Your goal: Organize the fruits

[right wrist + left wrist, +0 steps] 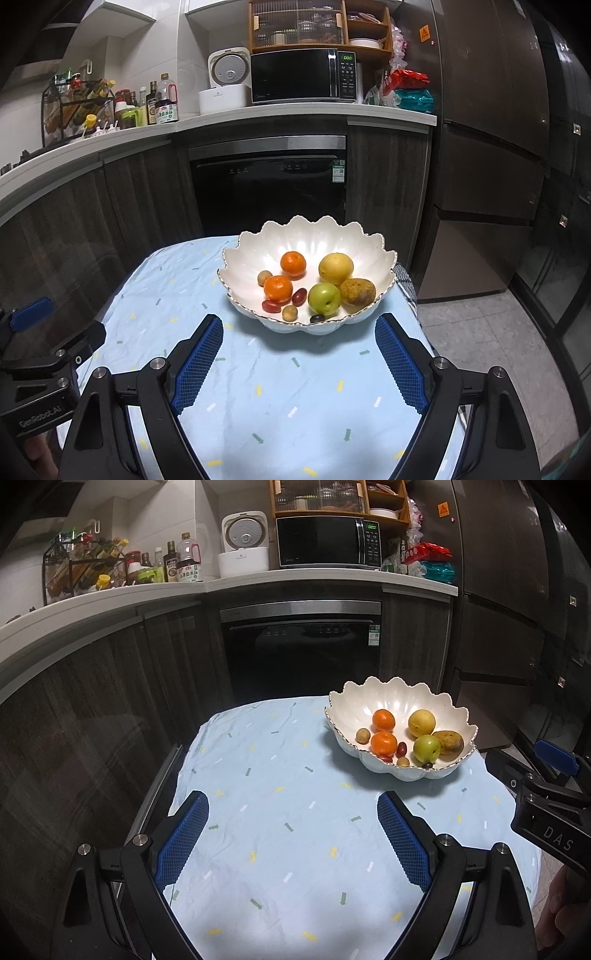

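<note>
The bowl [306, 240] sits on the tabletop [295, 406] at twelve o'clock from the right tool [299, 332], just beyond its tips; from the left tool [293, 808] it lies at about one o'clock, farther off. Inside the bowl, two oranges [293, 263] sit toward nine o'clock, a yellow pear [335, 268] at one, a brown fruit [357, 291] at three touching a green apple [324, 298] near the centre. Small fruits lie at the near rim — a dark grape [317, 318] at six o'clock, red grapes [299, 296] beside the nearer orange.

Right tool: spread wide, blue pads [199, 365] apart above the cloth, holding nothing and touching nothing. Left tool: likewise spread wide, empty, pads [181, 842] over bare cloth at the tabletop's near left — well apart from the bowl. Each tool shows at the edge of the other's view, at three and nine o'clock.
</note>
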Action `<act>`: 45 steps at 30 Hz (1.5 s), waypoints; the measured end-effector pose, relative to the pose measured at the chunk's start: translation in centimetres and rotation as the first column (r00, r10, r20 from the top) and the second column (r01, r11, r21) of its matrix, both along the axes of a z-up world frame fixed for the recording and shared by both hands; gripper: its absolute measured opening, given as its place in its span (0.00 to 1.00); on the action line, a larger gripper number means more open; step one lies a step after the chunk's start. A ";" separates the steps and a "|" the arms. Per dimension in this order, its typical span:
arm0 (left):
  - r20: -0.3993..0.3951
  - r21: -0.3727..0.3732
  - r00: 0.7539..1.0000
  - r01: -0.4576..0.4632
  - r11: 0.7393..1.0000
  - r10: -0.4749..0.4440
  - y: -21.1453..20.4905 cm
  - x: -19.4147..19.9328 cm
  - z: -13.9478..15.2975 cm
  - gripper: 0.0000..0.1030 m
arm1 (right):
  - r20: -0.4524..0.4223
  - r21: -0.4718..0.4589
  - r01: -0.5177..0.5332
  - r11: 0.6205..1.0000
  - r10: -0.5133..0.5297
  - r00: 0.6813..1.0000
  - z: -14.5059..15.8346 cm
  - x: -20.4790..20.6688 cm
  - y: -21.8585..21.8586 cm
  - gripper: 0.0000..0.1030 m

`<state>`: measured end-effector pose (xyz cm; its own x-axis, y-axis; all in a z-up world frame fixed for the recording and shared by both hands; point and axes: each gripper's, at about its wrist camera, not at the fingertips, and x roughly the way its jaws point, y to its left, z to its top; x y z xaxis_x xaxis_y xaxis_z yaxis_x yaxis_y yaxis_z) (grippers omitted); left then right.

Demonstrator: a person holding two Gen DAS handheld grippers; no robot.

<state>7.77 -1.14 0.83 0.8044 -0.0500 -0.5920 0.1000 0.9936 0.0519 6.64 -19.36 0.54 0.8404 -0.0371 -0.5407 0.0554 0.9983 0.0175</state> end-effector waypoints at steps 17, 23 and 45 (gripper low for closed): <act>0.002 0.002 1.000 -0.001 1.000 0.001 0.1 0.0 0.0 0.91 | -0.001 0.001 0.004 1.000 -0.004 1.000 0.0 0.0 -0.1 0.83; 0.005 0.003 1.000 0.000 1.000 0.000 -0.1 0.0 0.1 0.91 | -0.001 0.001 0.003 1.000 -0.003 1.000 0.0 0.0 -0.2 0.83; 0.002 0.009 1.000 0.003 1.000 -0.003 -0.3 -0.2 0.3 0.91 | 0.000 0.004 0.007 1.000 -0.007 1.000 0.0 -0.1 -0.5 0.83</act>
